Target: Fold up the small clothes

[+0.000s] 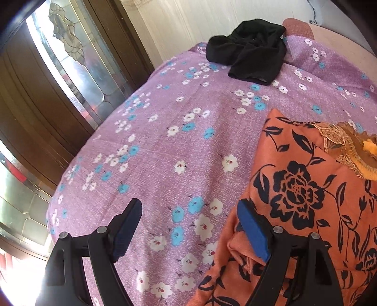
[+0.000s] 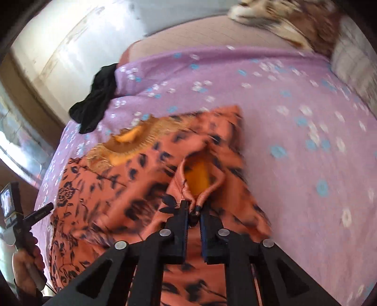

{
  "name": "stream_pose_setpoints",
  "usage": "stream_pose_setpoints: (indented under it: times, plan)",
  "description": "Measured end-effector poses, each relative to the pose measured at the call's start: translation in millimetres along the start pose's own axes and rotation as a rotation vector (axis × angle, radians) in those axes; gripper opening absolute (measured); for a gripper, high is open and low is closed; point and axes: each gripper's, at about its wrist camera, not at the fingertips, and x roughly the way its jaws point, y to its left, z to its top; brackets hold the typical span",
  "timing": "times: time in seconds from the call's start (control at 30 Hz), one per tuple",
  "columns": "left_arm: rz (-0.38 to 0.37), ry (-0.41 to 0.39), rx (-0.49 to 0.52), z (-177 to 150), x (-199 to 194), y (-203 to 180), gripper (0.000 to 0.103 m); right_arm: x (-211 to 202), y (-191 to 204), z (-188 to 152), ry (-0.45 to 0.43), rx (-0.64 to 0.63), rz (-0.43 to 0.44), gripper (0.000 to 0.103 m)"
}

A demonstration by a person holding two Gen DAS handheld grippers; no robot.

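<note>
Right gripper (image 2: 194, 208), seen from its own camera, is pinched nearly closed on a bunched fold of the orange garment (image 2: 132, 188), at the edge of an opening that shows yellow-orange lining. This orange top, printed with dark flowers and leaves and trimmed with gold embroidery at the neckline, lies spread on a bed covered by a purple sheet (image 2: 294, 122) dotted with white and blue flowers. Much of this view is smeared by motion blur, so fine detail of the cloth is hard to make out.

Left gripper (image 1: 189, 211) hangs over the bed with its blue-padded jaws spread wide and nothing between them. One finger is over bare sheet and the other over the near edge of the orange garment; whether it touches the cloth cannot be told.

A crumpled black garment (image 1: 249, 56) sits well apart, near the far edge of the bed by a pale wall. Dark wooden doors with patterned glass (image 1: 70, 70) stand beside the bed. A brown and white patterned cloth (image 2: 294, 21) lies at the far corner, blurred and cut off. A person's hand (image 2: 26, 266) grips the left gripper's handle at the edge of the right camera's view.
</note>
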Motion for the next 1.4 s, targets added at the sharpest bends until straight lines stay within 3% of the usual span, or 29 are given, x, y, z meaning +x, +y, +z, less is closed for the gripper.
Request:
stream_pose_setpoints:
  times: [0.07,0.13,0.2,0.27,0.33,0.4,0.5,0.57,0.6,0.7,0.77,0.8,0.87,0.9,1.0,1.07,1.3,1.4]
  plan:
    - [0.014,-0.065,0.001,0,-12,-1,0.084,-9,-14,-2,-0.035,0.075,0.066,0.011]
    - [0.02,-0.168,0.022,-2,-31,-5,0.084,-22,-10,2,-0.1,0.064,0.095,0.012]
    - [-0.034,-0.248,0.062,-6,-49,-15,0.084,-31,5,8,-0.162,0.005,0.117,0.012]
    - [-0.094,-0.275,0.111,-12,-58,-28,0.084,-34,19,12,-0.198,-0.039,0.13,0.012]
    - [-0.13,-0.256,0.194,-19,-57,-48,0.084,-30,28,15,-0.221,-0.047,0.126,0.012]
    - [-0.144,-0.184,0.306,-26,-45,-71,0.084,-21,29,15,-0.201,-0.052,0.096,0.012]
    - [-0.103,-0.079,0.394,-37,-23,-92,0.084,2,14,13,-0.119,-0.017,-0.073,0.016]
    - [-0.117,-0.089,0.368,-32,-25,-87,0.084,10,-8,9,-0.08,0.059,-0.116,0.016]
    - [-0.123,-0.097,0.346,-29,-27,-82,0.084,8,-18,7,-0.083,0.102,-0.089,0.016]
    - [-0.137,-0.12,0.269,-20,-29,-66,0.084,-11,-28,10,-0.152,0.172,-0.039,0.018]
    - [-0.161,-0.13,0.223,-15,-33,-60,0.084,-23,-21,16,-0.206,0.146,0.026,0.022]
    - [-0.18,-0.136,0.21,-15,-36,-59,0.084,-27,-13,18,-0.229,0.11,0.061,0.029]
    - [-0.213,-0.147,0.22,-16,-39,-61,0.084,-27,2,19,-0.246,0.049,0.07,0.076]
    - [-0.21,-0.149,0.246,-19,-39,-66,0.084,-24,8,18,-0.25,0.022,0.06,0.079]
    - [-0.175,-0.108,0.316,-26,-31,-82,0.084,8,14,20,-0.146,0.0,0.026,0.079]
    - [-0.185,-0.059,0.305,-26,-22,-82,0.084,24,8,21,-0.106,0.031,0.037,0.078]
    - [-0.17,-0.017,0.221,-18,-11,-70,0.084,18,27,41,-0.191,-0.087,-0.026,0.069]
    - [-0.168,-0.012,0.219,-18,-10,-73,0.084,38,29,57,-0.126,-0.099,-0.041,0.068]
